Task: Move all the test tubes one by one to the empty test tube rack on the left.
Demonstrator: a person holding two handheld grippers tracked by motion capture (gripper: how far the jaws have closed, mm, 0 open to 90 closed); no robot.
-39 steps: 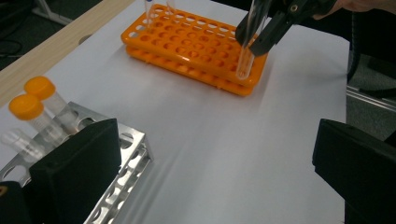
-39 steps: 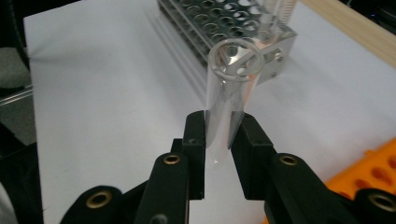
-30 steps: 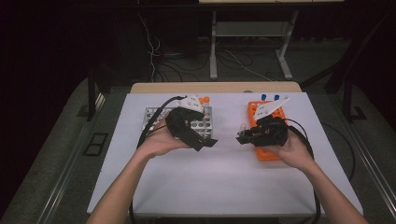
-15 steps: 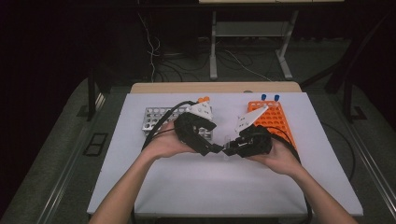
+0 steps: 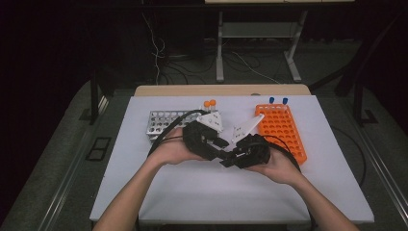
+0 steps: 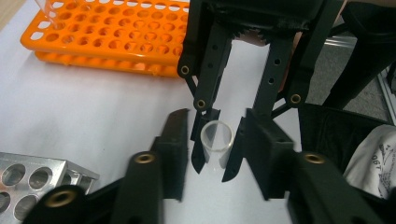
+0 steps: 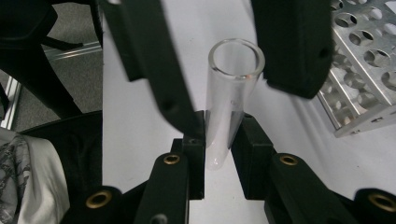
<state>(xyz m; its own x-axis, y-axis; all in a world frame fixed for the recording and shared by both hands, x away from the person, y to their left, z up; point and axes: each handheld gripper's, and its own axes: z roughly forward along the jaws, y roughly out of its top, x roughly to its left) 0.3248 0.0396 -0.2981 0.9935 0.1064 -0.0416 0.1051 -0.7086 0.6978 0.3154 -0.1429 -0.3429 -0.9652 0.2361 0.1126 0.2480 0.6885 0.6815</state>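
White covering spans the desk (image 5: 144, 192), with dark floor and cables beyond its far edge. Near the desk's middle, the right gripper (image 5: 230, 159) holds a clear glass test tube (image 7: 231, 100) clamped by its lower end. The left gripper (image 5: 226, 150) faces it; its jaws have just been closing around the tube's open end, not visibly pressing. Toward the far edge sit an orange tube rack (image 5: 284, 130) and a metal tube rack (image 5: 161, 121).
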